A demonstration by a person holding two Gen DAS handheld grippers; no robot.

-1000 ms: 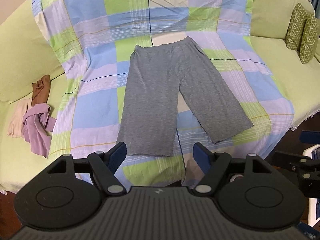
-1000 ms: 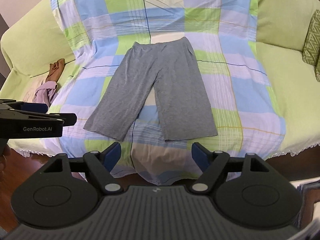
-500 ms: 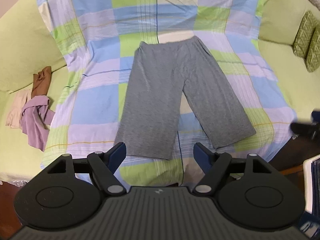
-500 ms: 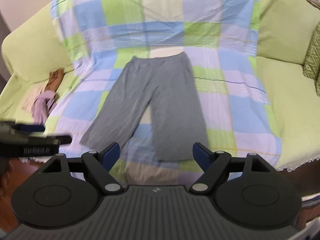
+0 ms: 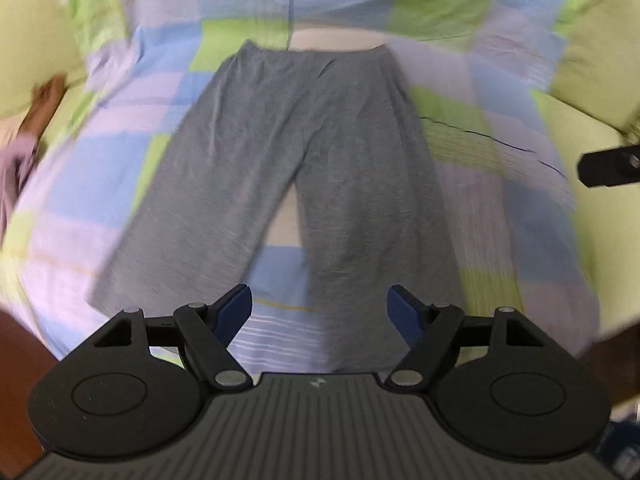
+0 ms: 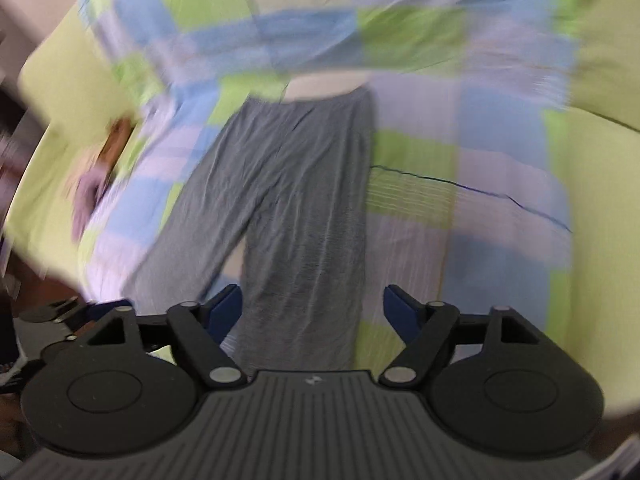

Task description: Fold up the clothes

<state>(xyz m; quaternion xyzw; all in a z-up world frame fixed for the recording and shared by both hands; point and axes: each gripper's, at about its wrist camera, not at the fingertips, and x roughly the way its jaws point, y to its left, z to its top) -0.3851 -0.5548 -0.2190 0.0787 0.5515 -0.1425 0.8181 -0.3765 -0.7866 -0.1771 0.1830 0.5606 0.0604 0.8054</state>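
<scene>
Grey cropped trousers (image 5: 312, 168) lie flat on a checked sheet, waistband far, both leg hems near me. In the right wrist view the same trousers (image 6: 288, 208) fill the middle, blurred. My left gripper (image 5: 320, 312) hangs open just above the hems, nothing between its blue pads. My right gripper (image 6: 312, 308) is open too, over the right leg's hem. The tip of the right gripper (image 5: 608, 166) shows at the right edge of the left wrist view.
The checked blue, green and lilac sheet (image 5: 500, 200) covers a lime-green sofa (image 6: 600, 200). Crumpled lilac and brown clothes (image 5: 28, 136) lie on the sofa seat to the left. Dark wooden floor (image 5: 16, 352) shows below the sofa's front edge.
Both grippers have moved forward and down towards the trousers, which now look much larger. Both views are motion-blurred. The jaws have stayed open.
</scene>
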